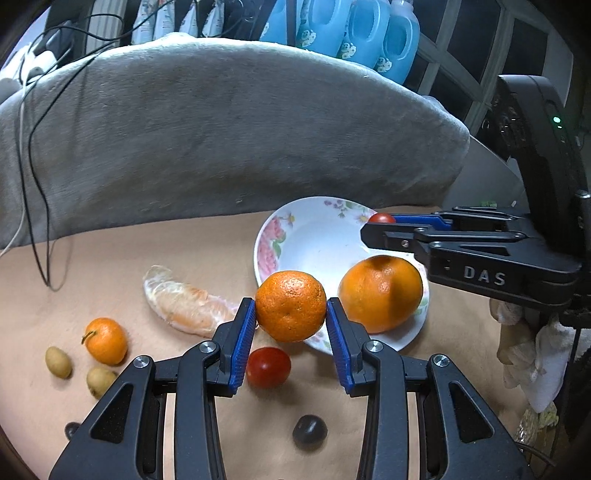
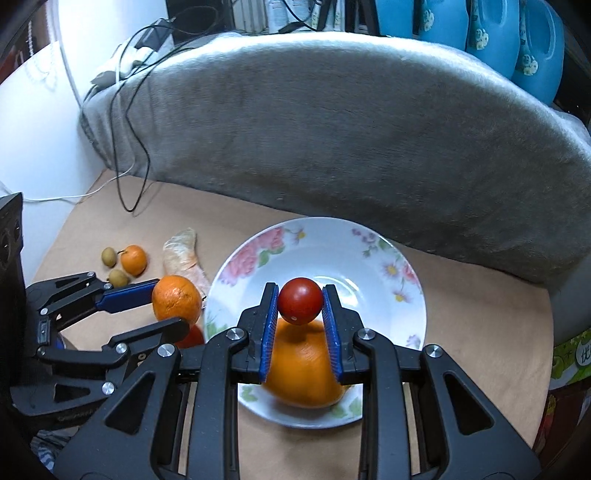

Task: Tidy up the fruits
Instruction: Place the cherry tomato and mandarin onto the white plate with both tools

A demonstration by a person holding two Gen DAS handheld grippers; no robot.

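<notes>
My left gripper point(image 1: 291, 308) is shut on a mandarin orange point(image 1: 290, 305) and holds it just left of the flowered white plate point(image 1: 314, 236); it also shows in the right wrist view point(image 2: 173, 308). My right gripper point(image 2: 300, 301) is shut on a red cherry tomato point(image 2: 300, 301) above the plate point(image 2: 369, 258), over a large orange point(image 2: 303, 365) that lies in the plate. In the left wrist view the large orange point(image 1: 380, 293) sits at the plate's right side and the right gripper point(image 1: 373, 225) reaches in from the right.
On the tan table lie a peeled citrus segment point(image 1: 184, 301), a small orange point(image 1: 106, 341), two yellowish longans point(image 1: 58, 362), another red tomato point(image 1: 268, 367) and a dark round fruit point(image 1: 309, 432). A grey blanket point(image 1: 221, 140) with cables rises behind. Blue detergent bottles point(image 1: 354, 29) stand beyond.
</notes>
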